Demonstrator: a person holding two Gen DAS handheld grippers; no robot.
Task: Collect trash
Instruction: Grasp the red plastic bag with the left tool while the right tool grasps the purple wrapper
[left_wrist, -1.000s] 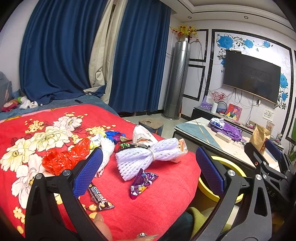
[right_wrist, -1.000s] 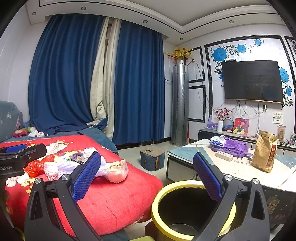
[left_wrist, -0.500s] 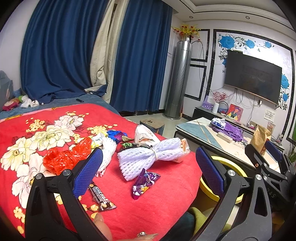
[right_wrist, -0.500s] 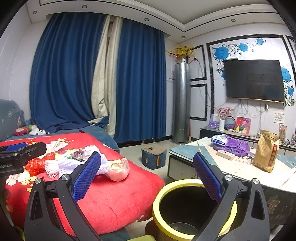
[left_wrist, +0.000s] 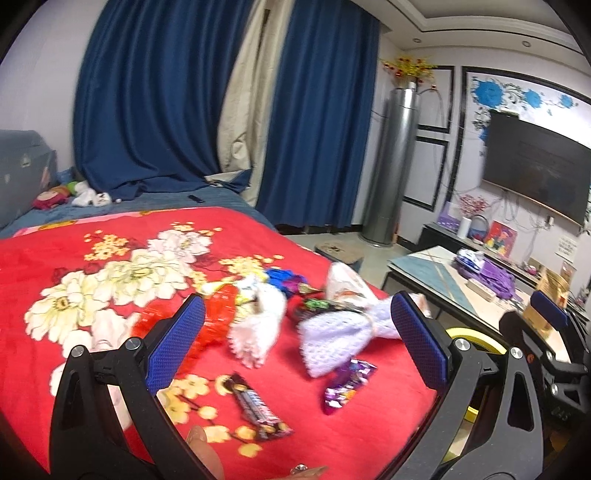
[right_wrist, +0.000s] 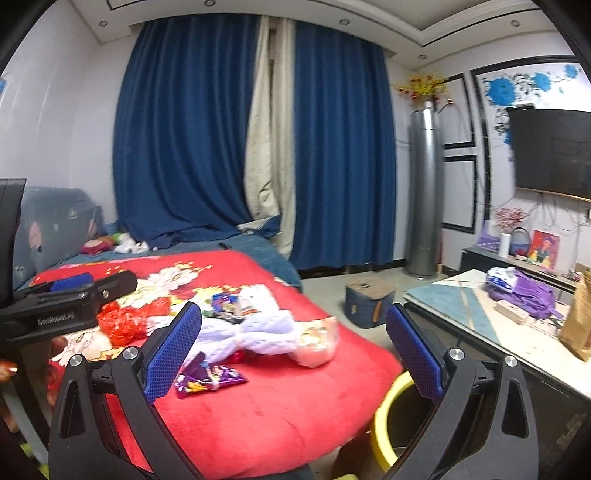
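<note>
The trash lay scattered on the red floral blanket (left_wrist: 110, 258) near its front edge: two white foam nets (left_wrist: 343, 332), both frilly and pinched in the middle, one crumpled red plastic bag (left_wrist: 218, 317), one shiny purple wrapper (left_wrist: 347, 380), one dark candy-bar wrapper (left_wrist: 255, 406), and one white printed bag (left_wrist: 343, 282) behind them, with a few smaller bright scraps too blurred to count. My left gripper (left_wrist: 295, 343) hovered over this pile with its blue pads spread wide and nothing between them. My right gripper (right_wrist: 293, 350) was likewise spread apart and empty, held above the blanket's corner. One yellow-rimmed bin (right_wrist: 388, 417) stood on the floor just beside the bed.
</note>
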